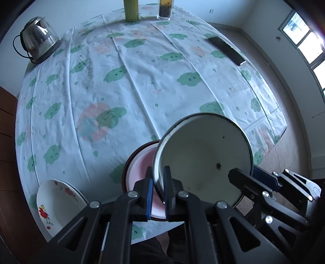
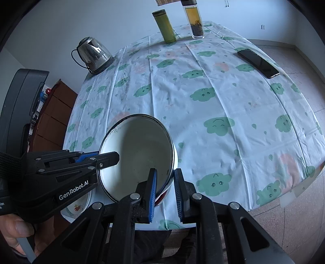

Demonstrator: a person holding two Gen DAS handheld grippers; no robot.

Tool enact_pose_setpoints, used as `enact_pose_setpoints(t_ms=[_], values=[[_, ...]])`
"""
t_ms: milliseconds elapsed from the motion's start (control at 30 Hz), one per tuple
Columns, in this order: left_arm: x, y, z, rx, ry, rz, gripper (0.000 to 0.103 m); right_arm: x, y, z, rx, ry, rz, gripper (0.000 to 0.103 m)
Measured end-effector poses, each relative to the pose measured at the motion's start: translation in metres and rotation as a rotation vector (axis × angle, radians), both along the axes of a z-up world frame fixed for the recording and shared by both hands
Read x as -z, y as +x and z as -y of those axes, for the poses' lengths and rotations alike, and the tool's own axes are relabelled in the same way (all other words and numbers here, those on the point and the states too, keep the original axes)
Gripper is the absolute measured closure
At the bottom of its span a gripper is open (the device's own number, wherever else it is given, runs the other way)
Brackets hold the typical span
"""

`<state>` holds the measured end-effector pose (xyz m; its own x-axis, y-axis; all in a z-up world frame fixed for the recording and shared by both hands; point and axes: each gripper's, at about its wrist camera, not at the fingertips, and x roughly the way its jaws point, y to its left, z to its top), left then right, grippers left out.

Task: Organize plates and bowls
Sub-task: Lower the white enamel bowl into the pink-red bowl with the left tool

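Note:
A white enamel bowl [image 1: 205,158] with a dark rim is held tilted above the table's near edge; it also shows in the right wrist view [image 2: 138,154]. My left gripper [image 1: 158,193] is shut on the bowl's left rim. My right gripper [image 2: 165,193] straddles the bowl's right rim, with the rim against its left pad and a gap to the right pad. Under the bowl lies a pink plate with a dark red rim [image 1: 138,166]. A white plate with red flowers [image 1: 59,205] lies at the near left edge; a bit of it shows in the right wrist view [image 2: 81,205].
A flowered cloth covers the table [image 1: 142,85]. At the far side stand a kettle [image 1: 38,38], a green flask [image 1: 131,10] and a glass tea bottle [image 1: 165,9]. A black phone [image 1: 226,50] lies at the far right. A wooden cabinet [image 2: 54,113] stands left of the table.

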<state>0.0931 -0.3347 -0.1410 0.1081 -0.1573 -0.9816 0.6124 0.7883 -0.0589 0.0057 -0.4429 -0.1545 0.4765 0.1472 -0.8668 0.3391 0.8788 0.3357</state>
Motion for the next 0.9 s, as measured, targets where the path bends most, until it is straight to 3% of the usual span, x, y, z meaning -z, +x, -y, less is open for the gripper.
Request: enact_pose_setpoints(t_ms=[900], values=[[0.020,0.004,-0.033,-0.061,0.044,-0.037,0.098,0.017,0.014,-0.027,-0.091,0.041,-0.051,0.082]])
